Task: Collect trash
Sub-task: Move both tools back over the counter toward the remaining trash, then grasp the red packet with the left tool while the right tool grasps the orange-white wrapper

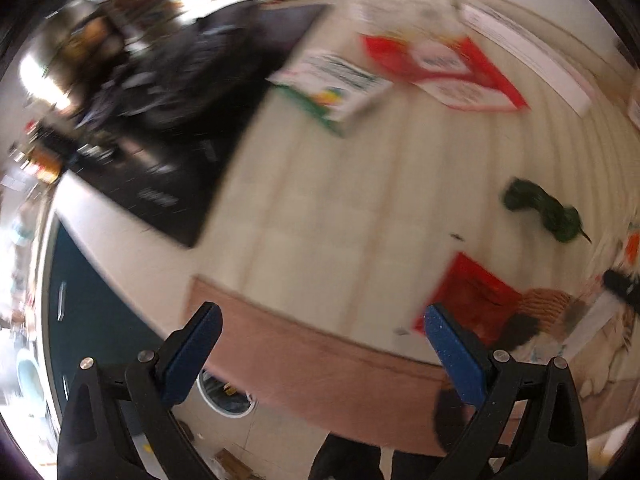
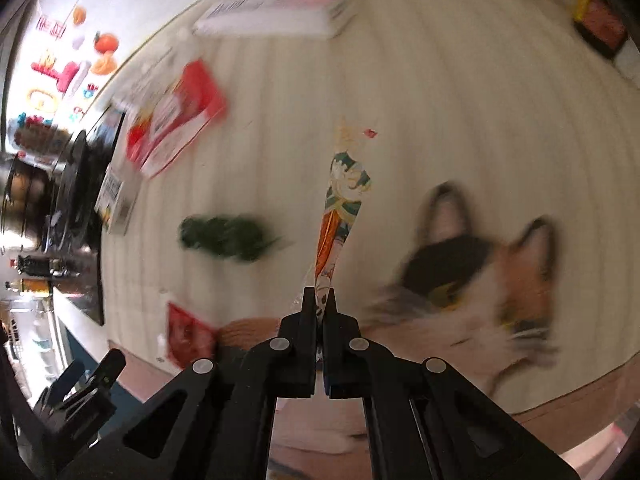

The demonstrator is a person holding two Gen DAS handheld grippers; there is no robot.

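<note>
My right gripper [image 2: 319, 300] is shut on a long colourful plastic wrapper [image 2: 340, 208] and holds it up above the cream table [image 2: 440, 92]. My left gripper [image 1: 322, 322] is open and empty over the table's near edge [image 1: 320, 356]. Trash lies on the table: a crumpled green wrapper [image 1: 540, 210] [image 2: 224, 236], a small red wrapper [image 1: 476, 300] [image 2: 186, 334], a large red and white packet [image 1: 444, 68] [image 2: 176, 116] and a white and green carton [image 1: 332, 84]. Both views are blurred.
A calico cat [image 2: 476, 280] is on the table at the right, close to my right gripper. A black bag [image 1: 180, 76] sits on a black mat at the left. A white box [image 2: 276, 10] lies at the far side. The left gripper [image 2: 76, 384] shows at lower left.
</note>
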